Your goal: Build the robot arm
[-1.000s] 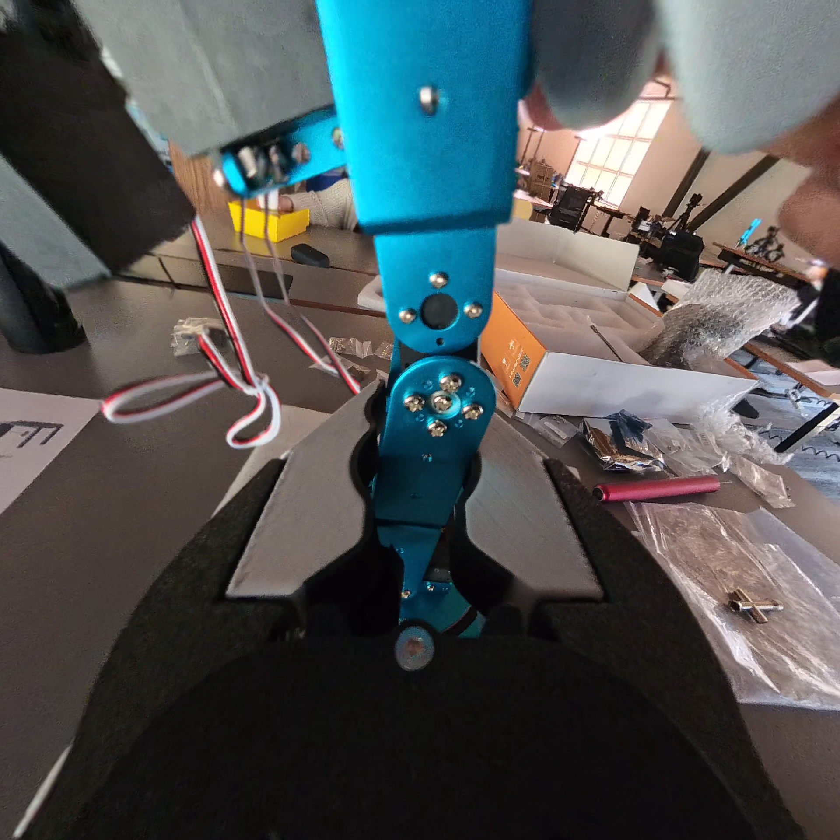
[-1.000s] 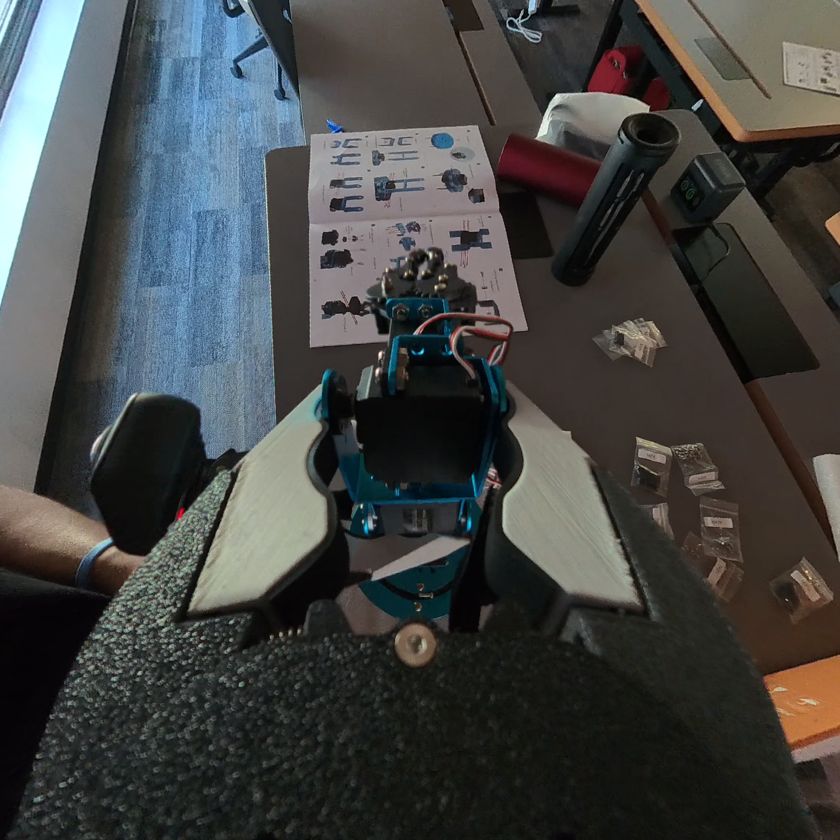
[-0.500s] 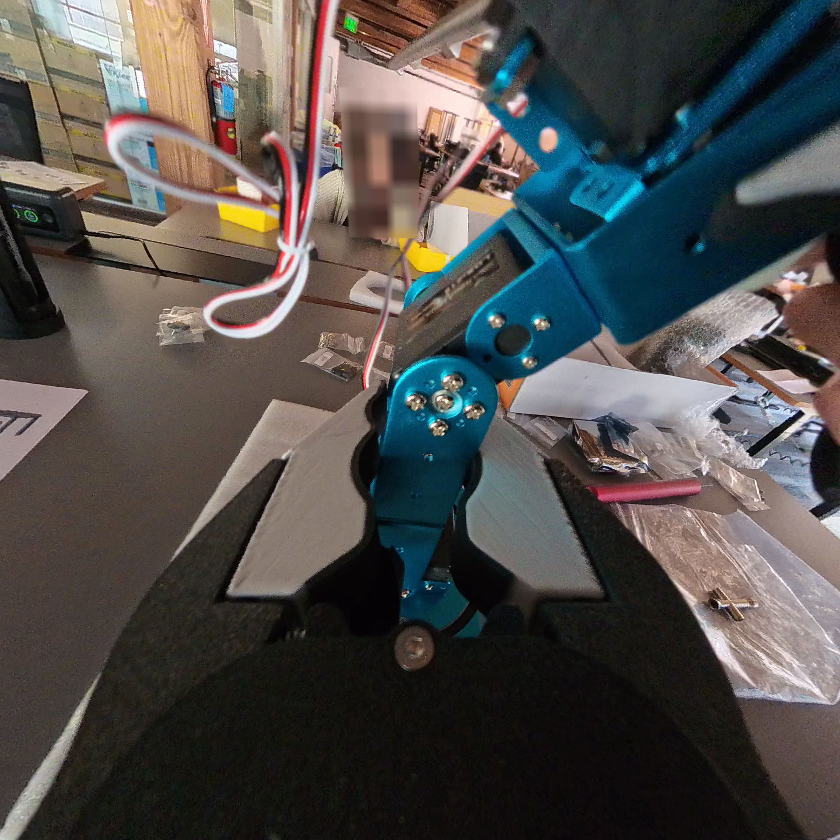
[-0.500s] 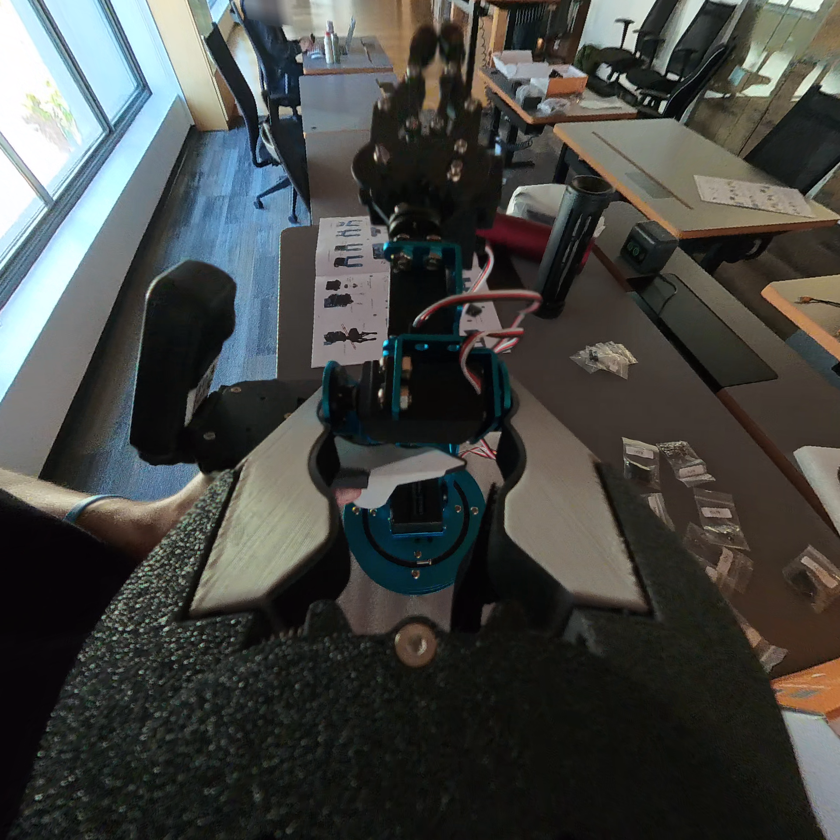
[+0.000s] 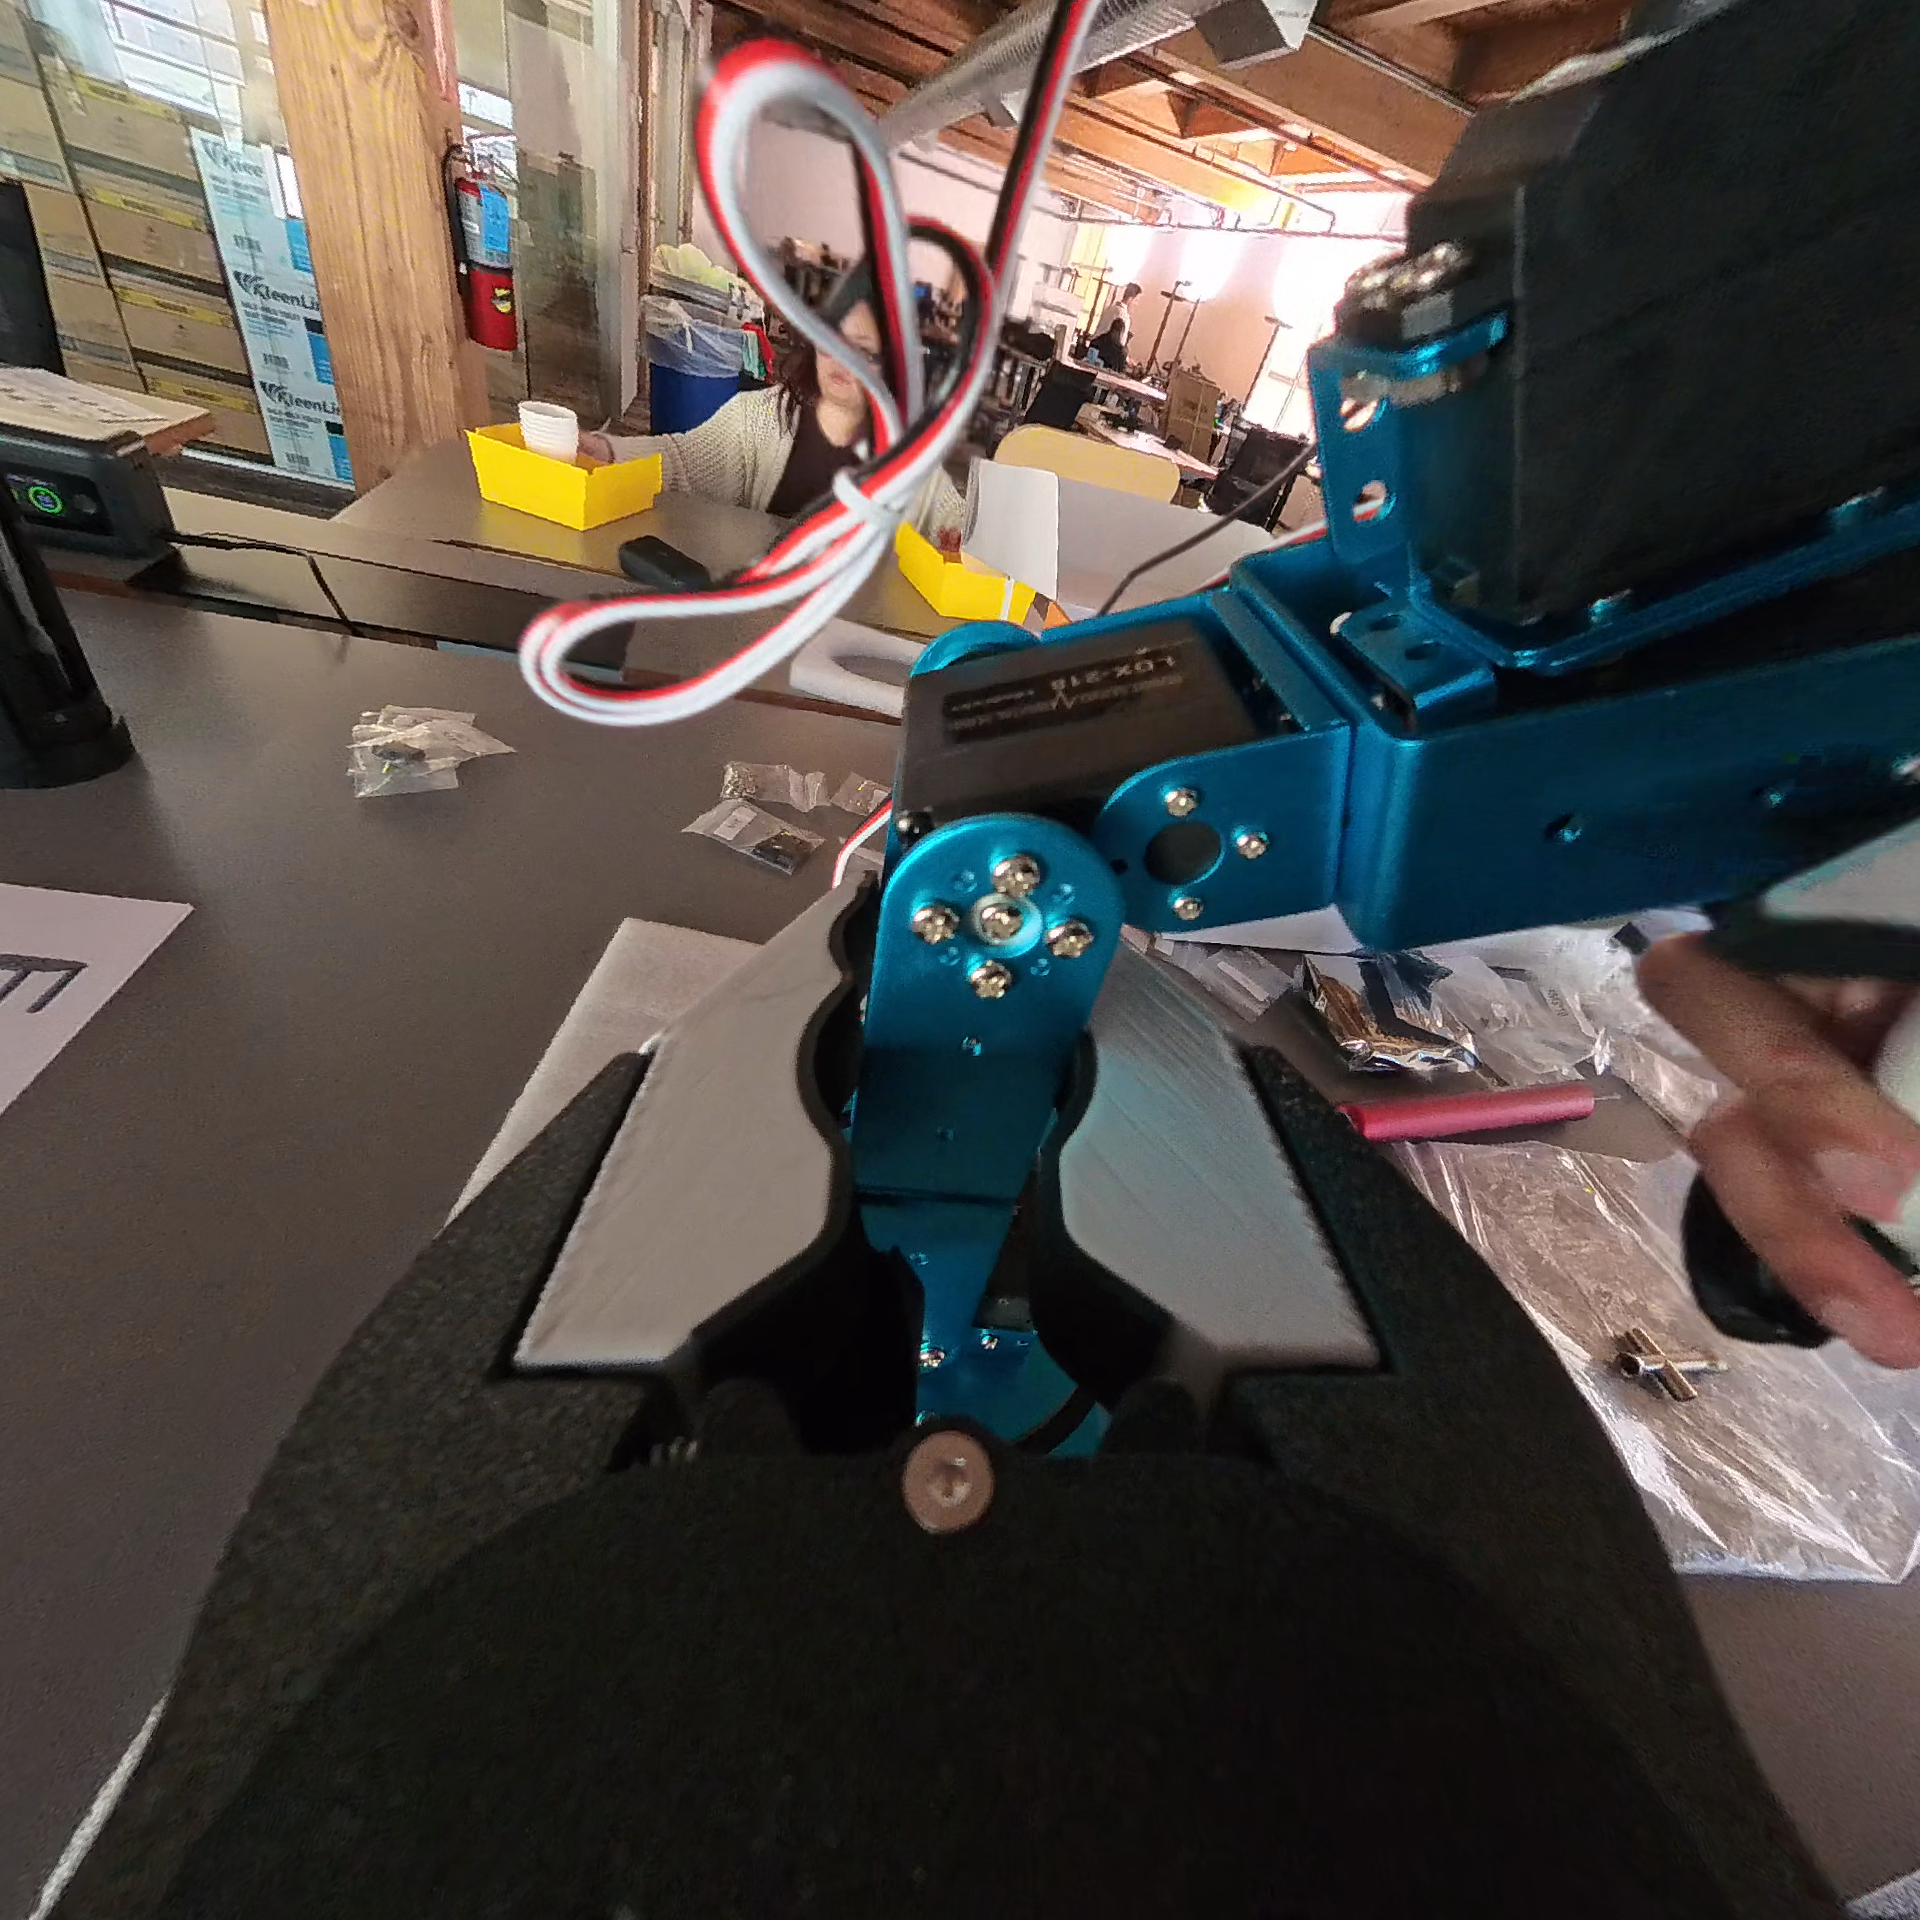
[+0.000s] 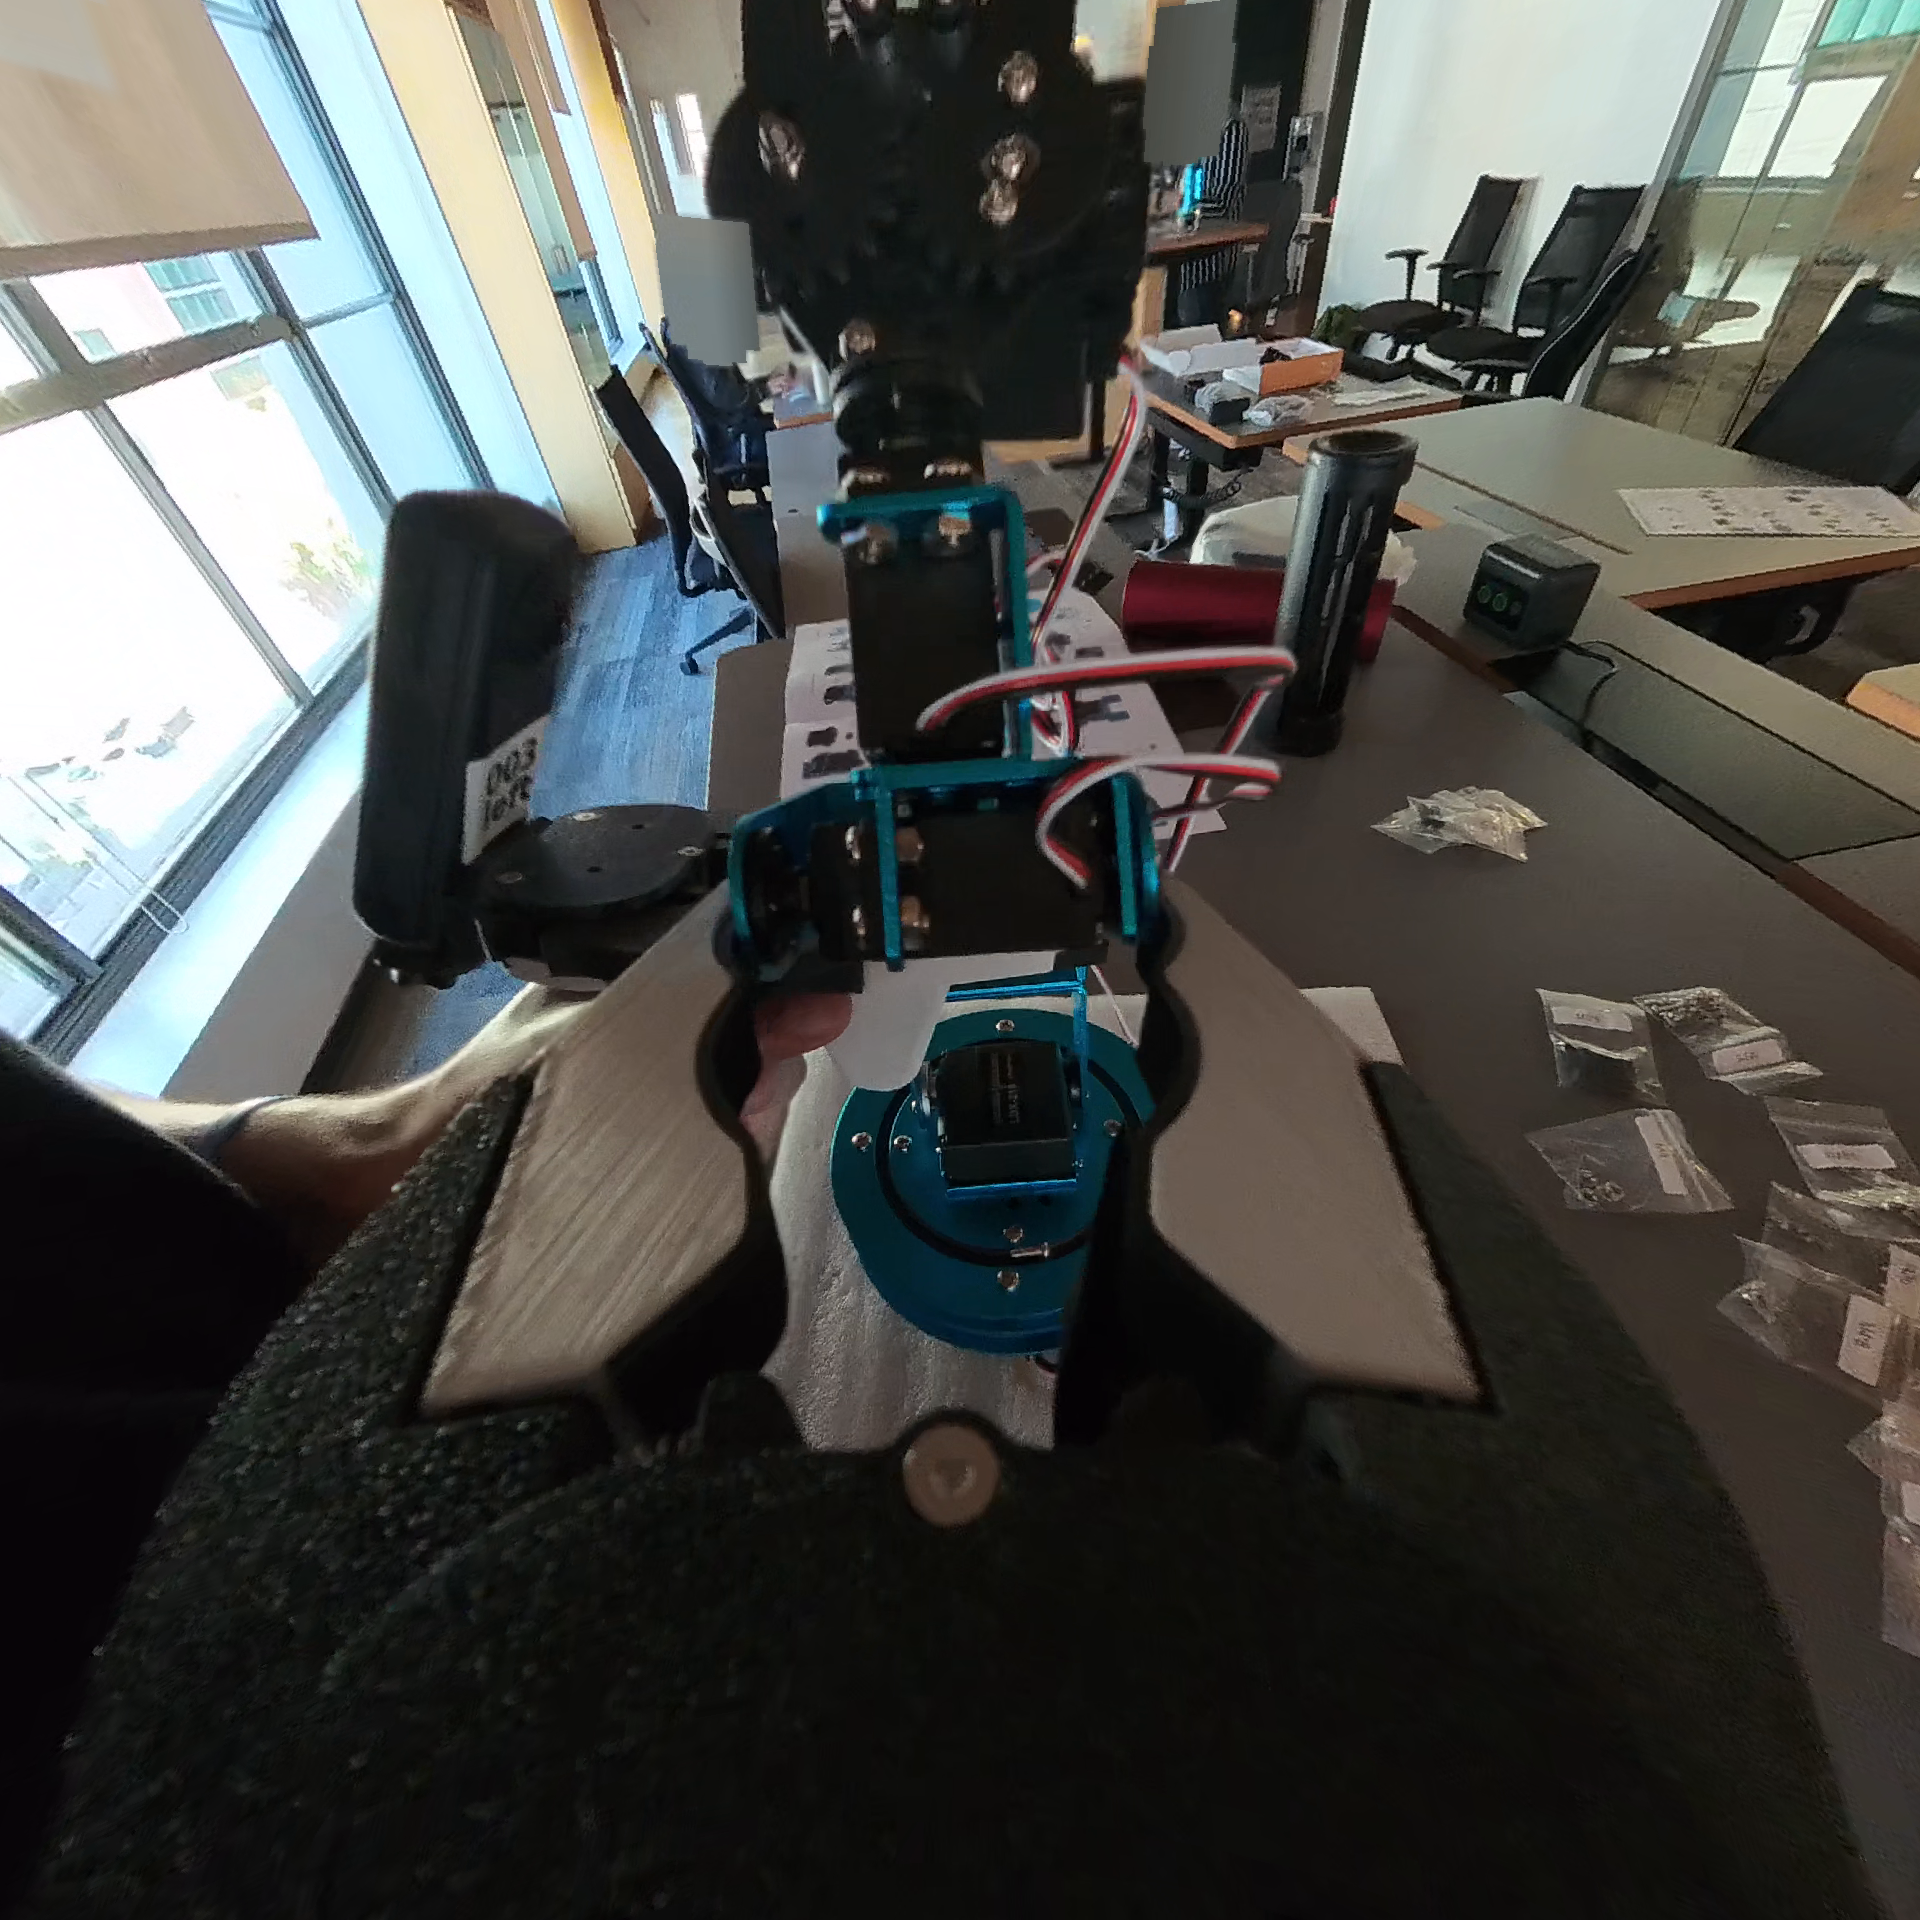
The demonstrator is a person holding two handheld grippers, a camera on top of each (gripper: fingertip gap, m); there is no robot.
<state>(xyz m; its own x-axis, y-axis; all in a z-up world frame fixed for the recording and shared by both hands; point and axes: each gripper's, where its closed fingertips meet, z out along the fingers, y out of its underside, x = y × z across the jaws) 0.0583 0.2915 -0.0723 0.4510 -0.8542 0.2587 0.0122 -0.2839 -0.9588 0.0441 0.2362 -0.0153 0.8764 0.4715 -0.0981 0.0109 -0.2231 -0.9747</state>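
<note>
Blue-and-black servo arm kit (image 5: 997,997), round base (image 6: 987,1184) on white foam (image 6: 831,1340) over dark worktop (image 5: 260,1039): left claw (image 5: 977,1039) pinching its lower bracket, right claw (image 6: 935,935) pinching its upper servo bracket; parts bags (image 6: 1631,1153) right.

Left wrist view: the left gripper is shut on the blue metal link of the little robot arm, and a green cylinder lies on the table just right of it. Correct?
Nearly. The left gripper is shut on the blue metal link, but the cylinder lying right of it is red, not green. The left wrist view shows it beside the clear plastic sheet.
</note>
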